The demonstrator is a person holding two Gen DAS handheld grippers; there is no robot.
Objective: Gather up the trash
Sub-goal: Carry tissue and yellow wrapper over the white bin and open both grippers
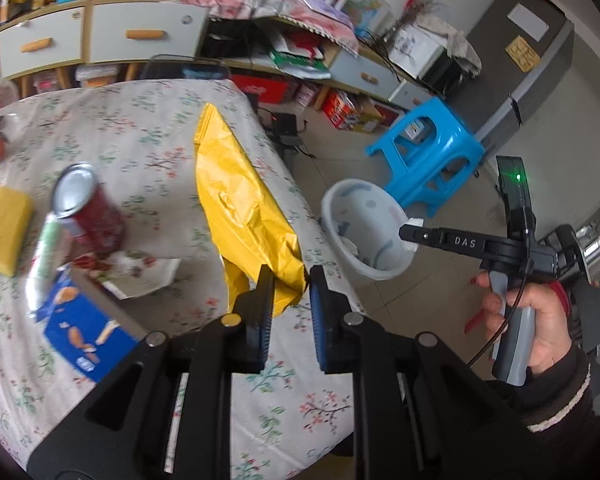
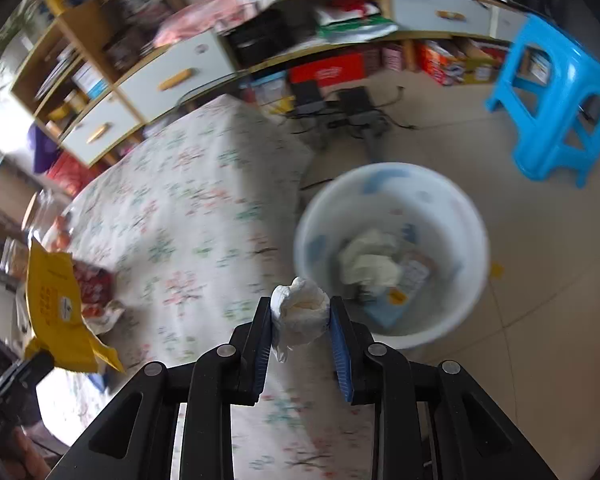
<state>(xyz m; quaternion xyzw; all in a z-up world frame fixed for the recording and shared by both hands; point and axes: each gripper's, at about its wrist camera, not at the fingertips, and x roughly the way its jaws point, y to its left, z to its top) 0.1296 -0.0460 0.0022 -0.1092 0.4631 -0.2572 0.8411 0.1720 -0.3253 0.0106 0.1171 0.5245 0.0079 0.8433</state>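
My left gripper (image 1: 289,286) pinches yellow bag (image 1: 240,200) over table (image 1: 148,128); right gripper (image 2: 300,318) clamps tissue wad (image 2: 300,312) near bin (image 2: 392,184).

You can read only one marking for certain: the raised letters "DAS" on the black finger of your right claw (image 1: 410,236), seen from the left wrist camera. The yellow bag (image 2: 58,300) carries rows of dark print and a small round emblem in the right wrist view, but the characters are too small and blurred for you to make out. The blue box (image 1: 85,330) on the tabletop shows pictures and a small logo you cannot read. Packaging on the shelves is too blurred as well.
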